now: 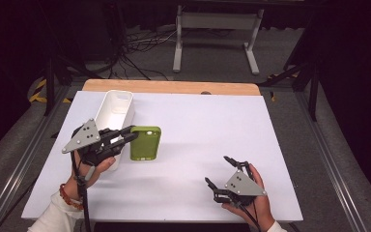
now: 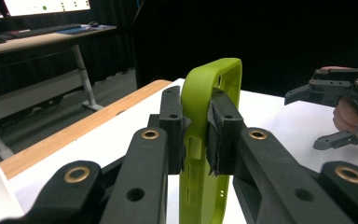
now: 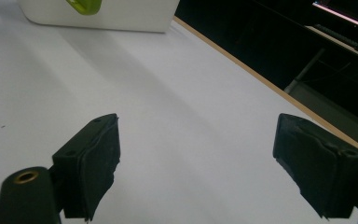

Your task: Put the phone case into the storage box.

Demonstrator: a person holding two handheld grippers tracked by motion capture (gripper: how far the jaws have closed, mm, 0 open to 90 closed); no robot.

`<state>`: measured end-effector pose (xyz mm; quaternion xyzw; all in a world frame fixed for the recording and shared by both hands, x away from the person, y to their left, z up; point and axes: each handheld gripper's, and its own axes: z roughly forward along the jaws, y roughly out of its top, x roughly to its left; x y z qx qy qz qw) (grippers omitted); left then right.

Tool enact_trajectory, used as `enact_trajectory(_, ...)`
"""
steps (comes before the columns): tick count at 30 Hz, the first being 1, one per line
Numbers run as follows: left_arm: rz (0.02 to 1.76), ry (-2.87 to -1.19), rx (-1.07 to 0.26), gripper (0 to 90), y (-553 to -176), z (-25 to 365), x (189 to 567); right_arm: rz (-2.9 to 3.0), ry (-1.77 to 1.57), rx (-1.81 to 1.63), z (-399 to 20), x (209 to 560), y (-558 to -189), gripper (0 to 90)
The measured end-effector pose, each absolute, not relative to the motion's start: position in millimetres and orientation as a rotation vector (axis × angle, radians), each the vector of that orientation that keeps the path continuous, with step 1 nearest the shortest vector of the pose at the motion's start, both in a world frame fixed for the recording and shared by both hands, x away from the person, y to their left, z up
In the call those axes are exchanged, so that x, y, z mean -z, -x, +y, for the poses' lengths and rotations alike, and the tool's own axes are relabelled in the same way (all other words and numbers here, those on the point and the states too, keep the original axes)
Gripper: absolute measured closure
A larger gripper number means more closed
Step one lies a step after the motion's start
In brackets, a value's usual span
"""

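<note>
1. Your left gripper (image 1: 131,137) is clamped on the green phone case (image 1: 145,142), its two pads pressed against one long side wall of the case (the left gripper view shows the wall squeezed between them).

2. The phone case sits just right of the white bin (image 1: 115,112), close beside its long wall, with its open side facing up in the high view. Whether it rests on the table or hangs a little above it, you cannot tell from these frames.

3. Seen along your left gripper, the case (image 2: 204,140) stands on edge and runs away from the jaws, its rounded corner at the top.

4. Your right gripper (image 1: 221,172) is well apart from the white bin, toward the near right corner of the white table (image 1: 198,125). Its jaws stand wide apart with nothing between them (only bare tabletop shows in the gap).

5. In the right gripper view, the white bin (image 3: 121,16) lies far ahead at the upper left, with a bit of the green case (image 3: 85,6) in front of it.

6. The table's wooden edge (image 1: 171,87) runs just behind the white bin's far end.
</note>
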<state>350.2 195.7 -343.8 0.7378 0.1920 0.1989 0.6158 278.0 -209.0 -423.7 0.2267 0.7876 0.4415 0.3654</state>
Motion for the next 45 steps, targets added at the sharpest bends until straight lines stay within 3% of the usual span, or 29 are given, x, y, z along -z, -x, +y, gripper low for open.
enact_trajectory(45, 0.495, -1.633, -0.513, 78.7, -351, 225, 334, 1.960, -0.578, -1.148, -208, 420, -275, 14.2)
